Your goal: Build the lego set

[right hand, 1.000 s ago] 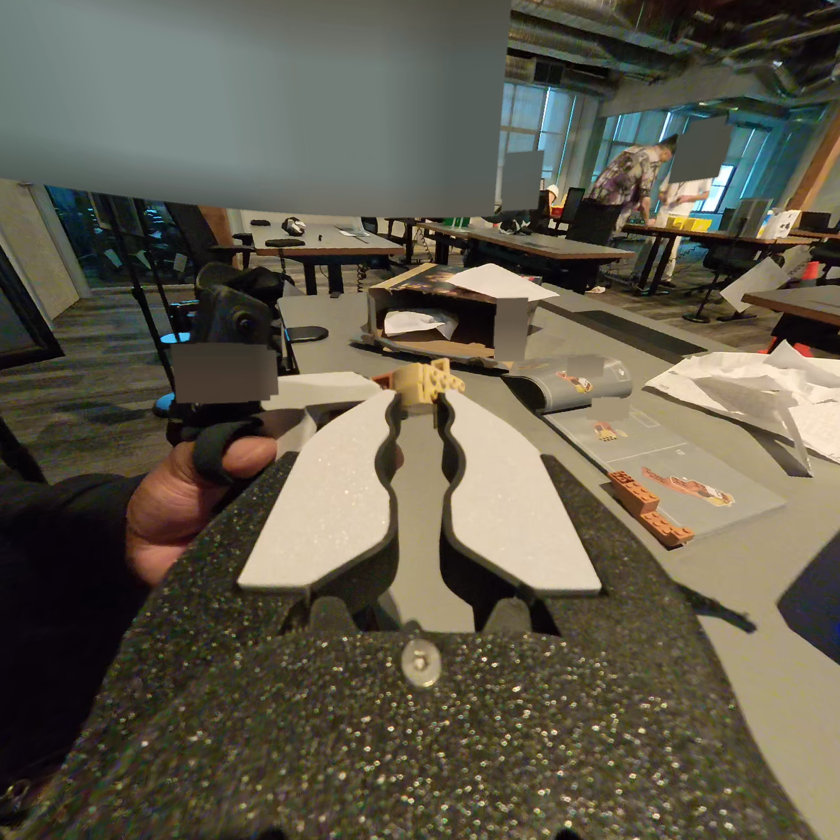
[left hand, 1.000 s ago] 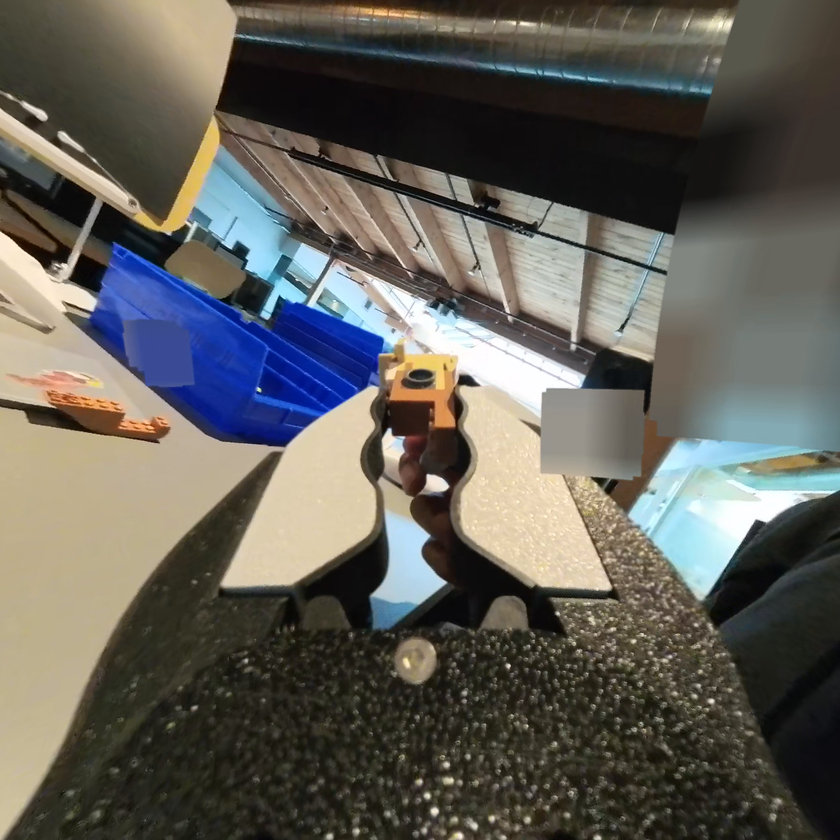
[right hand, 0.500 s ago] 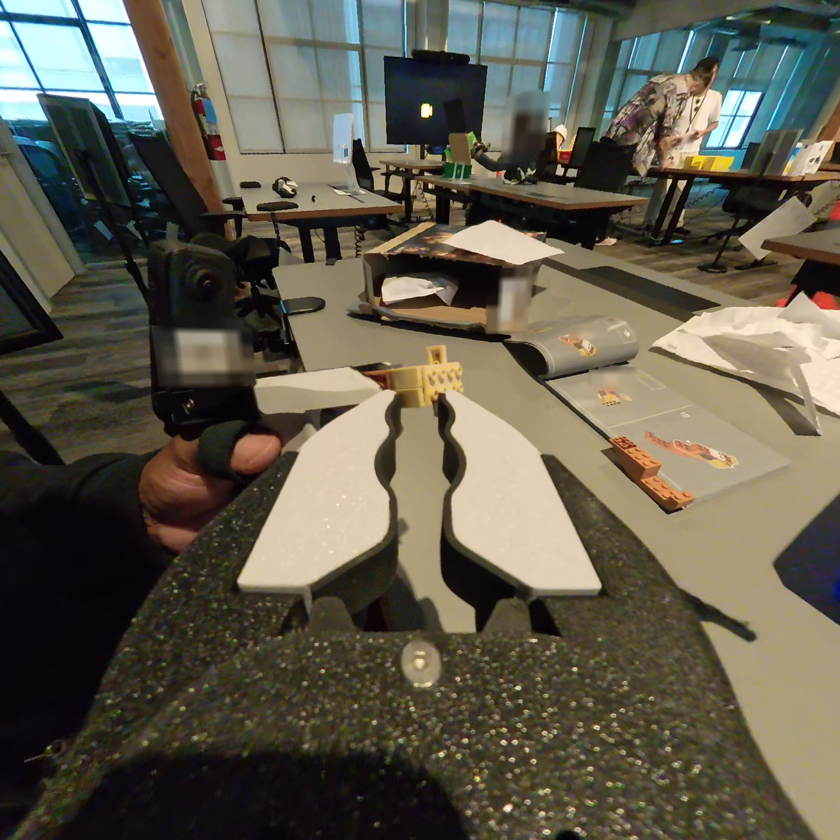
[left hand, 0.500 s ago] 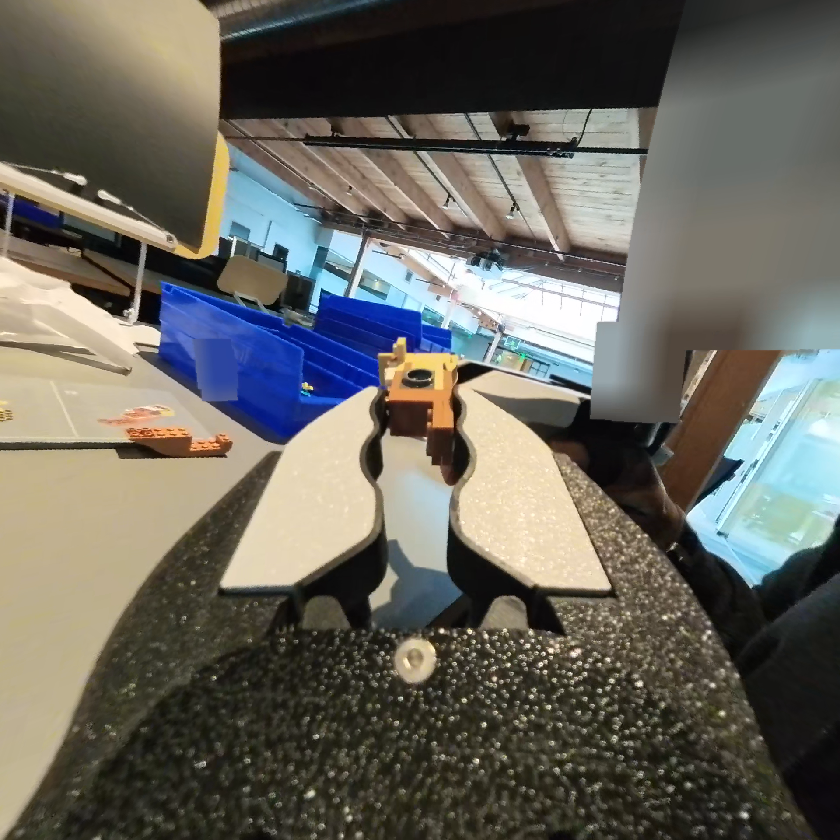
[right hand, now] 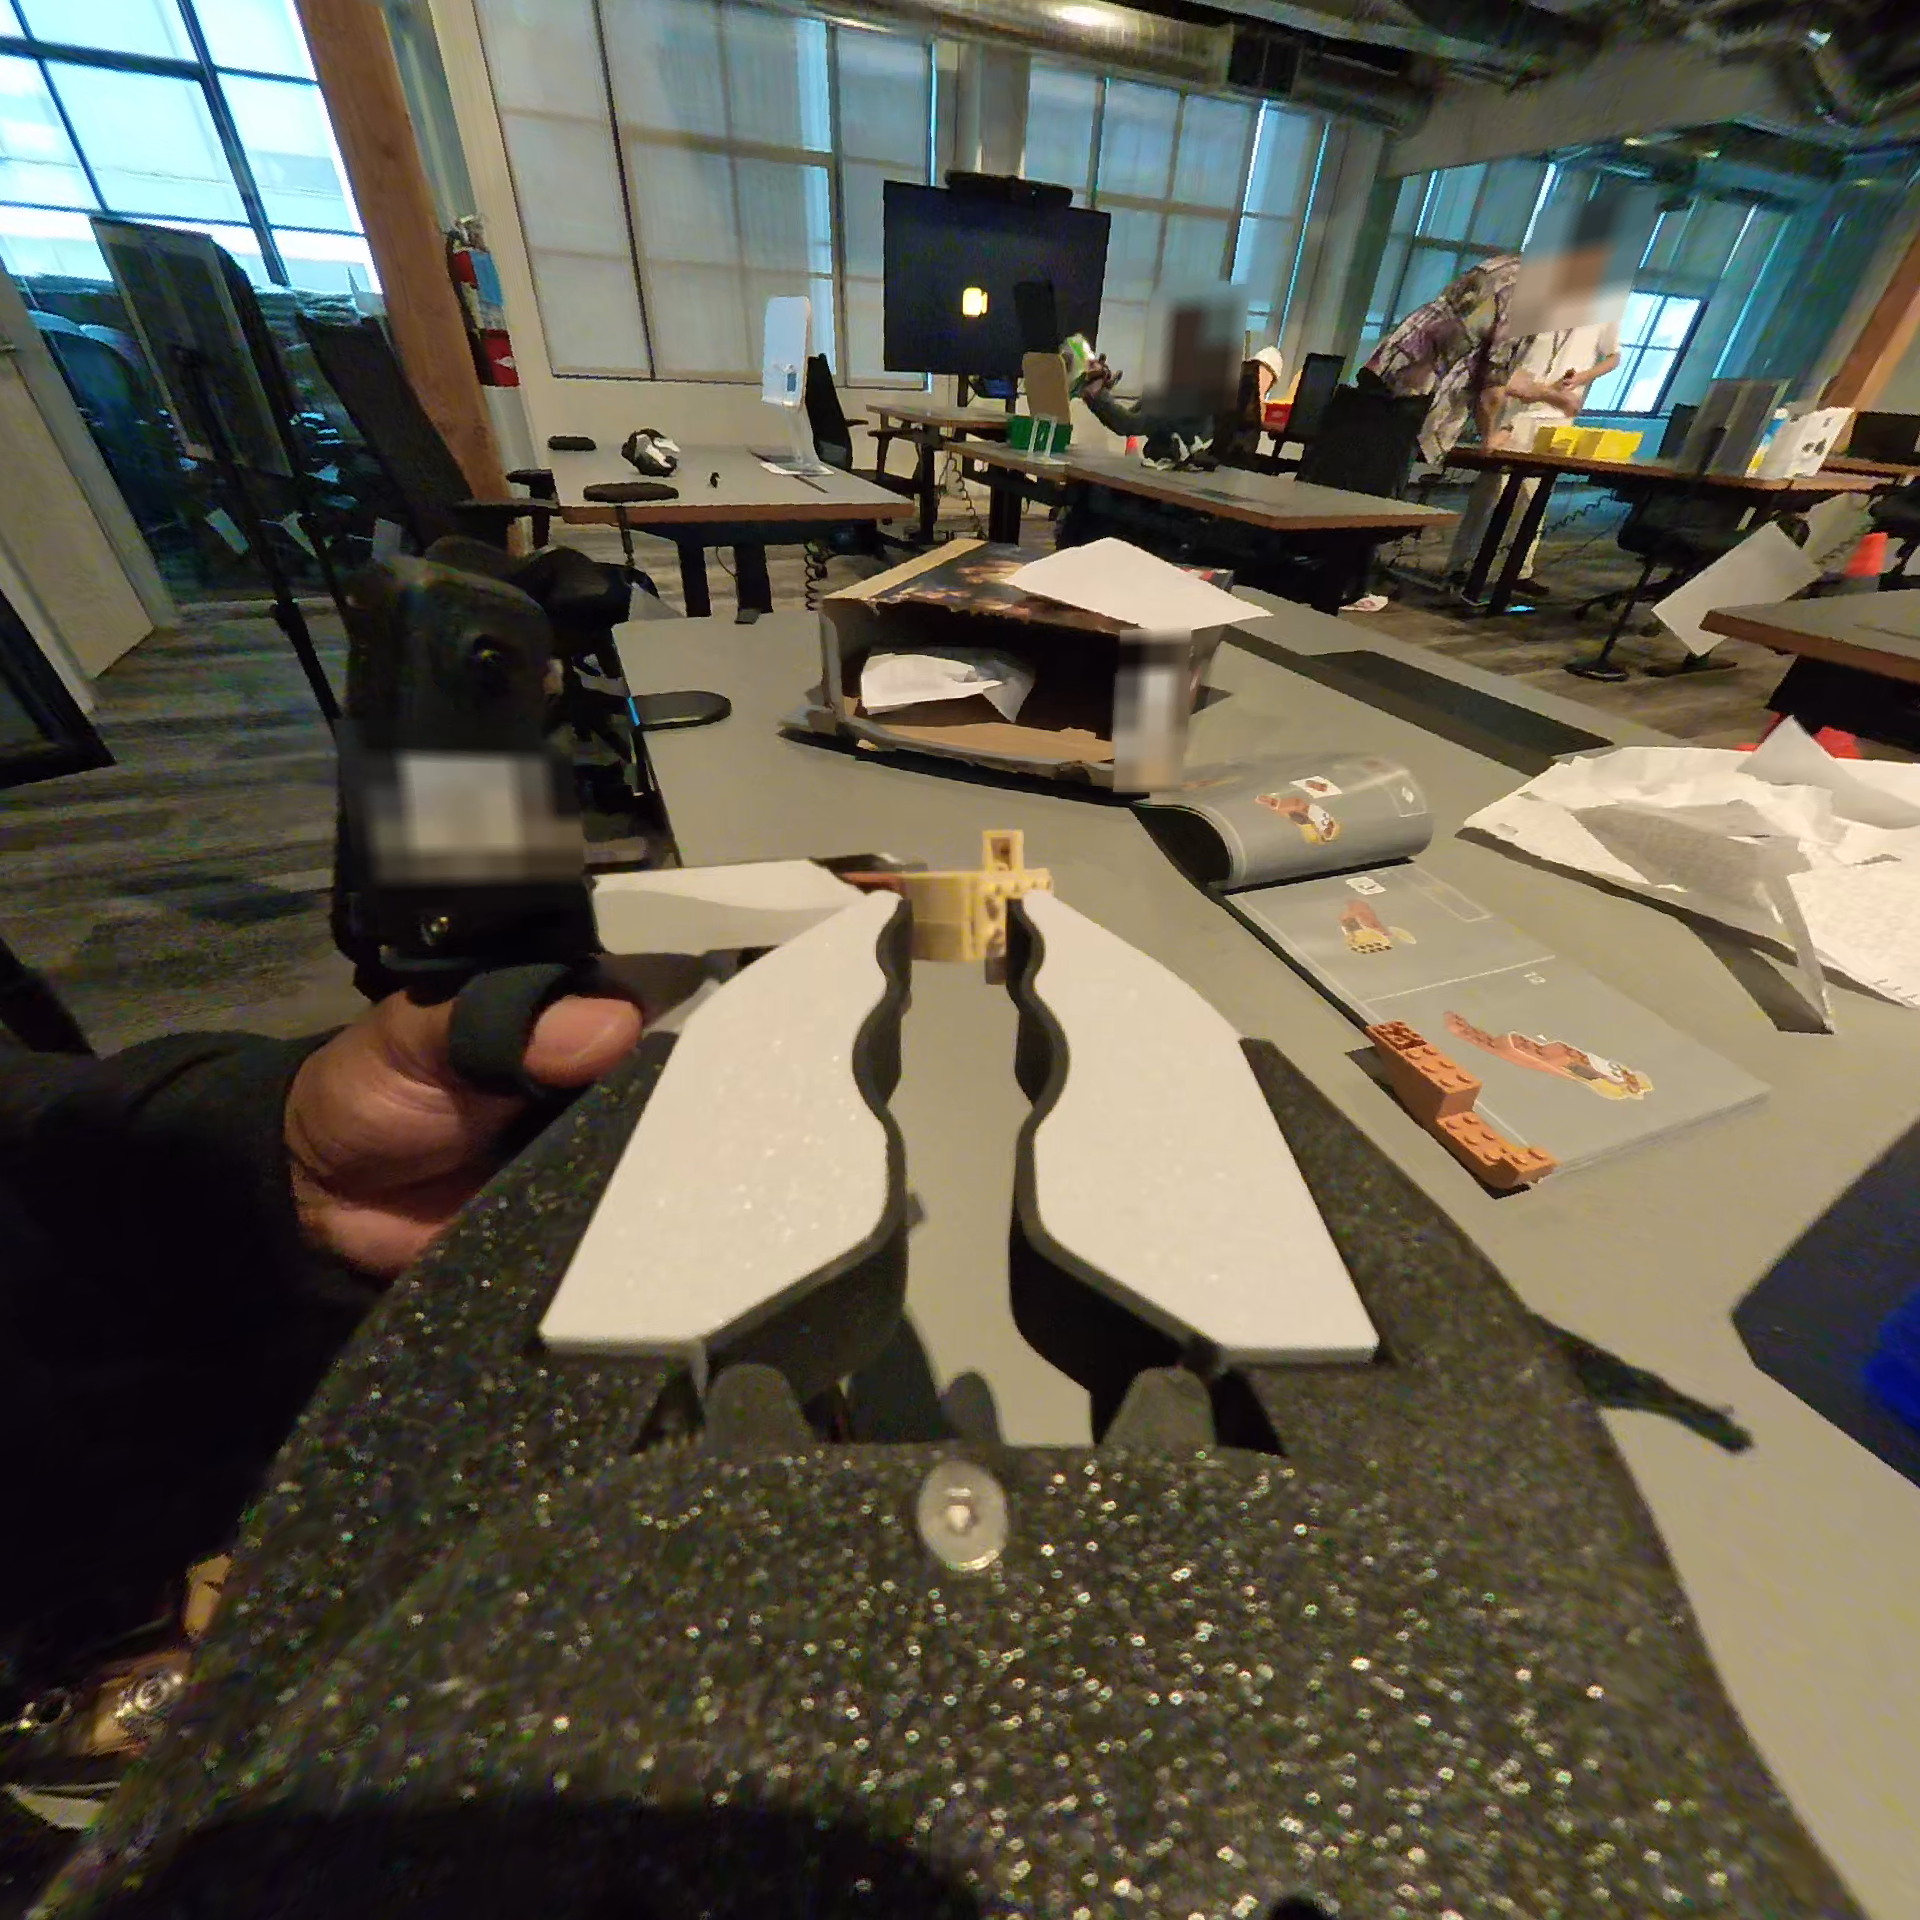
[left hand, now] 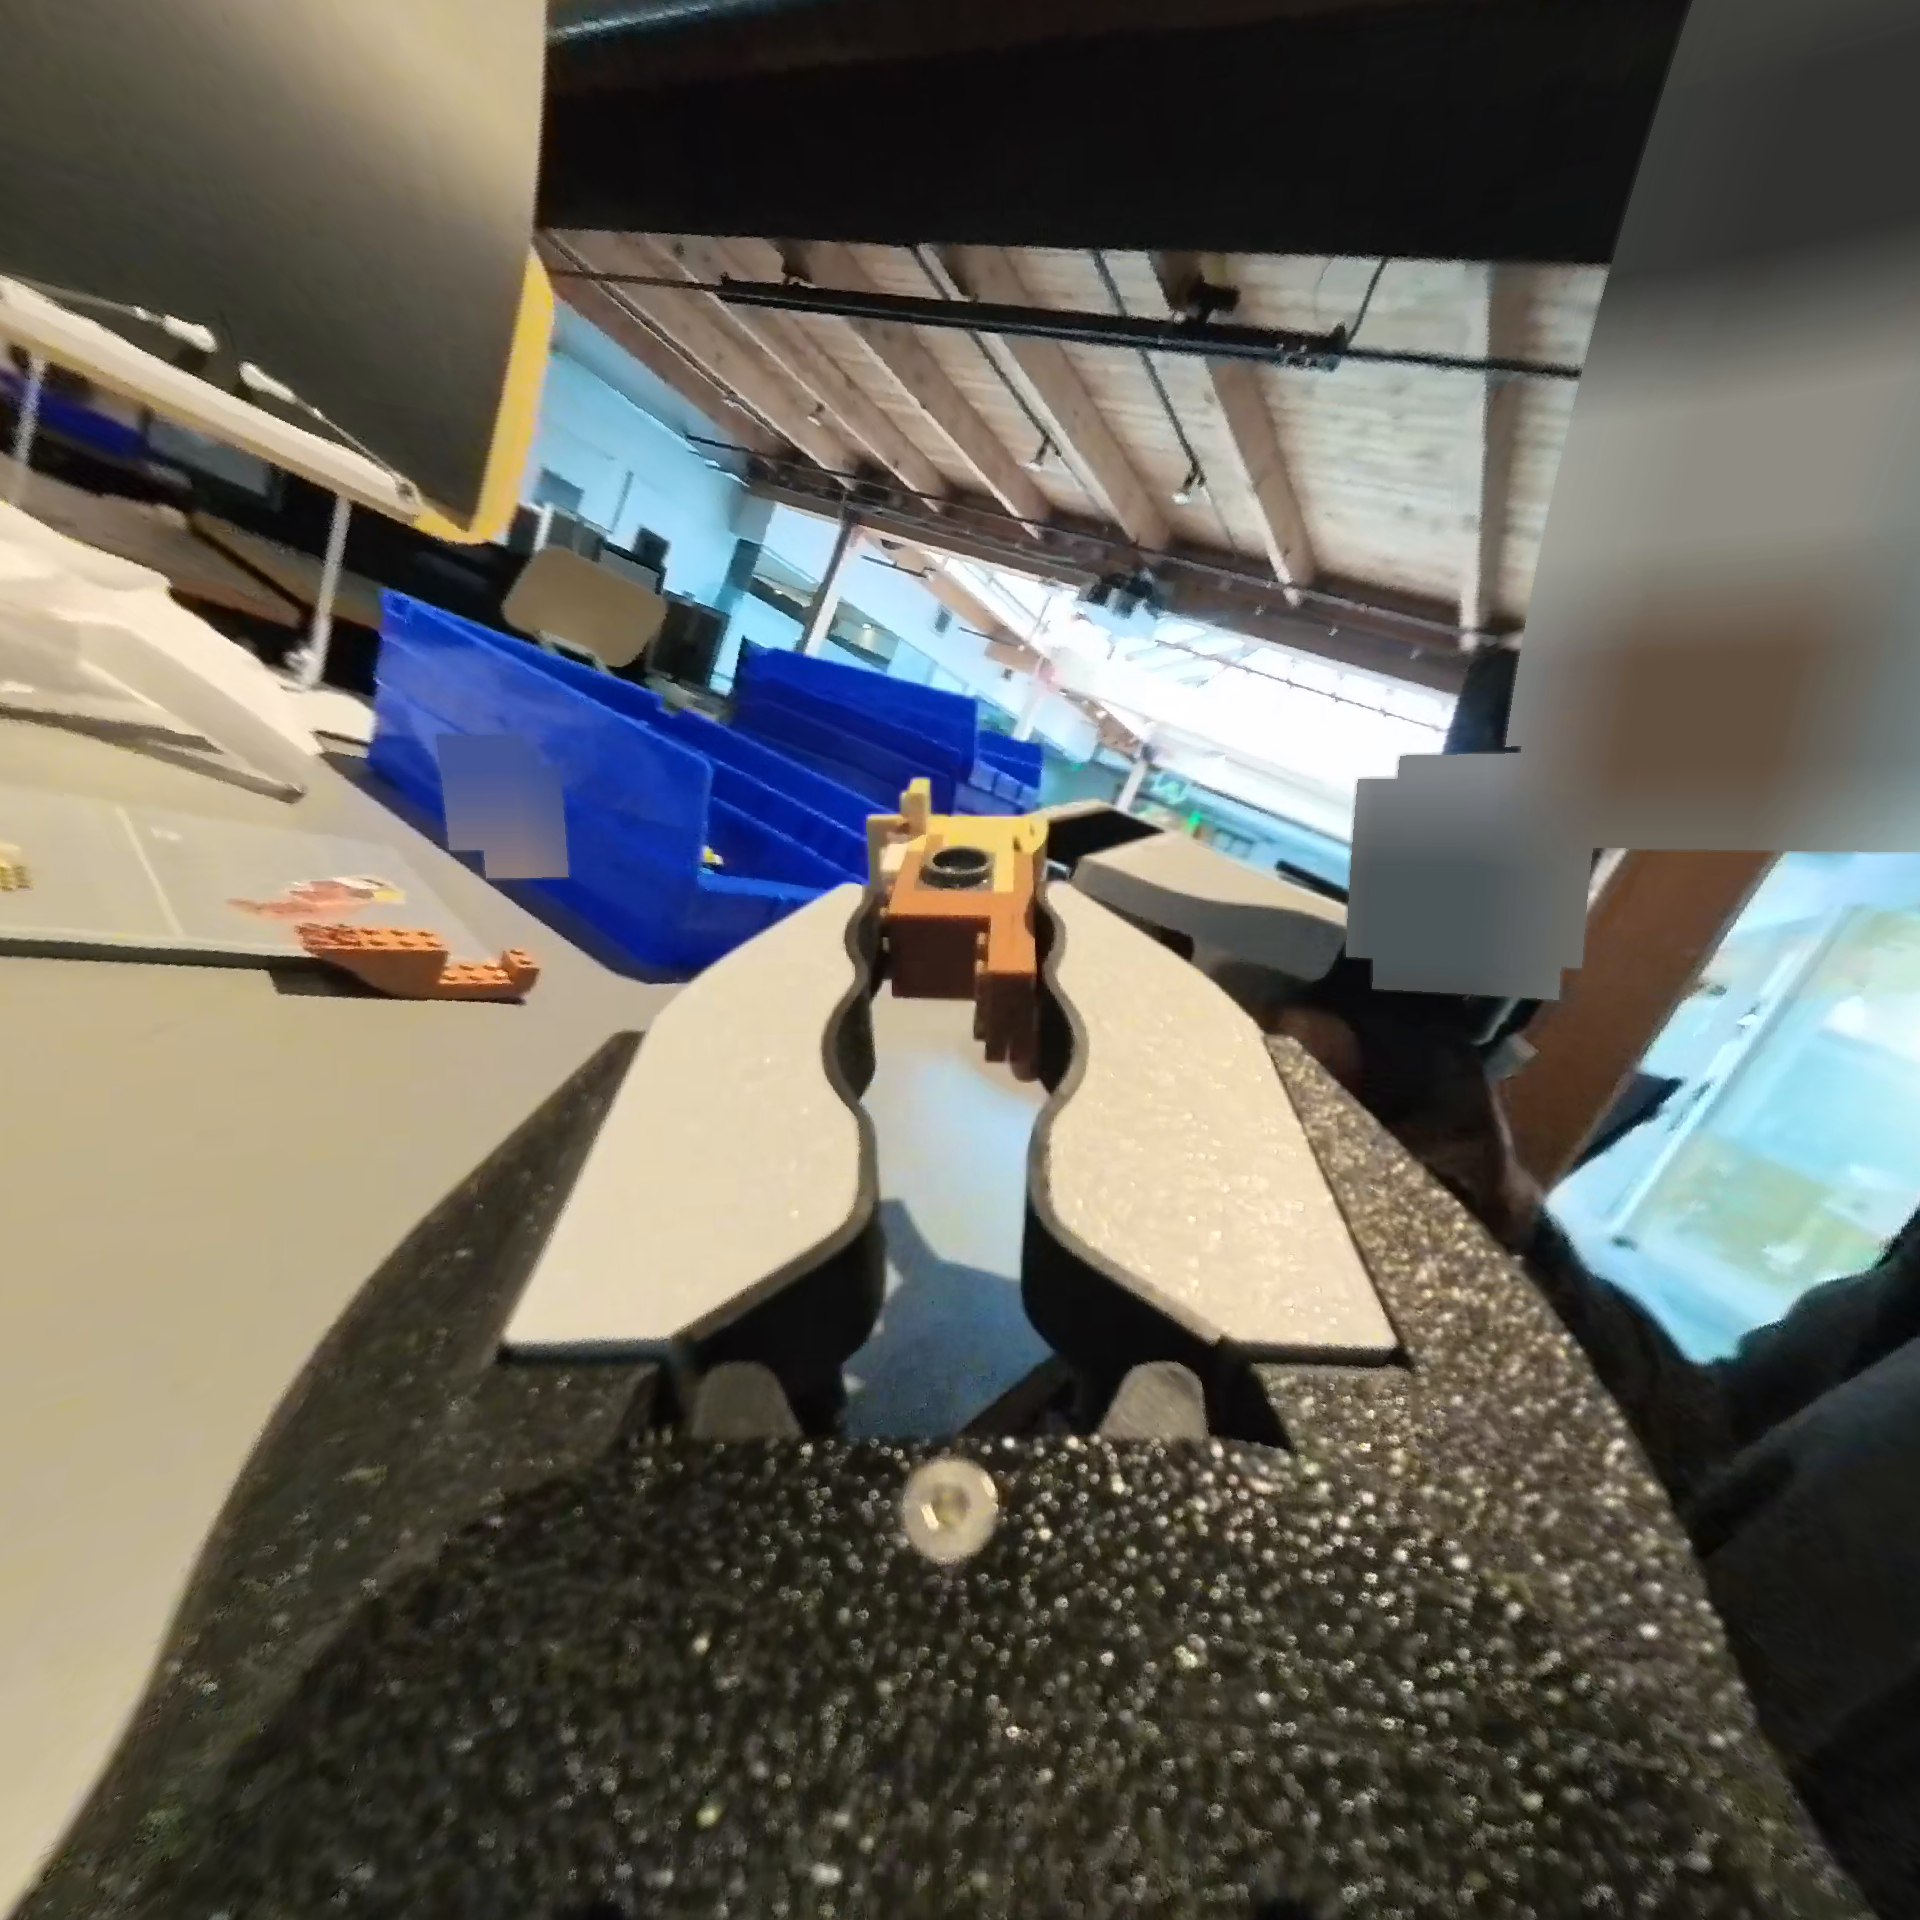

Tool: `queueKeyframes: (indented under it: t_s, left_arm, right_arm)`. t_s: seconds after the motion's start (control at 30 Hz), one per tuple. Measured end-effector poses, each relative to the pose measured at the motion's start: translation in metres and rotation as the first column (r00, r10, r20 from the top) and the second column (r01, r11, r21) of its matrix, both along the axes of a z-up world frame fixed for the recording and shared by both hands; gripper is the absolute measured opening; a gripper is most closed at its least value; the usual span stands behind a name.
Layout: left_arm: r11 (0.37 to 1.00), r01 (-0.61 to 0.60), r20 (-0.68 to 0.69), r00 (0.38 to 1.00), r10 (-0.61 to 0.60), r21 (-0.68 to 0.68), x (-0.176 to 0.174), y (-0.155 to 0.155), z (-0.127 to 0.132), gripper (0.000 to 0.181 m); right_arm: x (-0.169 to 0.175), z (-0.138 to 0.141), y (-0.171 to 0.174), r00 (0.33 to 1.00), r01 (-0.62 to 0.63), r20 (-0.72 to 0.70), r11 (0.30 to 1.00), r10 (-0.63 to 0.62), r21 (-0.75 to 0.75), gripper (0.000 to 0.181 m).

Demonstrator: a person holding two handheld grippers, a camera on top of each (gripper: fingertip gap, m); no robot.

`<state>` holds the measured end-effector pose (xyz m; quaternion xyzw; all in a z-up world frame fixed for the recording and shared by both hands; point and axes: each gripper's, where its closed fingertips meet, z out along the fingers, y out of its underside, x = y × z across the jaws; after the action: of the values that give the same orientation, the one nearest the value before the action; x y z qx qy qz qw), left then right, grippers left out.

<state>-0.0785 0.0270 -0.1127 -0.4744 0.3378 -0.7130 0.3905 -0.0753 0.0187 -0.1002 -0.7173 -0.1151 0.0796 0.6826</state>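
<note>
Left wrist view: best to keep the brown sub-assembly (left hand: 951, 920) level and steady, studs square to the tan piece before pressing. Left gripper (left hand: 954, 914) clamped narrowly on that brown block, centre frame, held above the grey table (left hand: 208, 1143). Loose brown hull piece (left hand: 416, 961) at left.

Right wrist view: right gripper (right hand: 961, 920) pinched on the tan piece (right hand: 961, 914), centre frame, seemingly touching the brown block. Instruction booklet (right hand: 1455, 987) at right.
</note>
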Motion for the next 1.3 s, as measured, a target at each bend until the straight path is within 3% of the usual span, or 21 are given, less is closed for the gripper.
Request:
queueKeyframes:
  t_s: [0.3,0.67,0.8,1.3]
  left_arm:
    - [0.955,-0.152,-0.008,0.987,0.159,0.255,-0.002,-0.005,0.005,0.026]
    - [0.810,-0.306,0.070,0.947,0.314,0.499,-0.008,-0.010,0.015,0.026]
    - [0.774,-0.340,0.096,0.934,0.344,0.535,-0.010,-0.011,0.018,0.026]
    - [0.749,-0.353,0.122,0.930,0.346,0.560,-0.011,-0.014,0.020,0.027]
  right_arm:
    - [-0.002,0.000,-0.002,0.999,0.004,0.036,0.999,-0.005,0.039,0.015]
    - [-0.008,0.007,-0.007,0.999,-0.019,0.040,0.997,0.017,0.073,0.014]
    - [-0.009,0.009,-0.008,0.999,-0.022,0.035,0.997,0.020,0.076,0.015]
    - [-0.011,0.009,-0.010,0.999,-0.037,0.018,0.997,0.036,0.068,0.015]
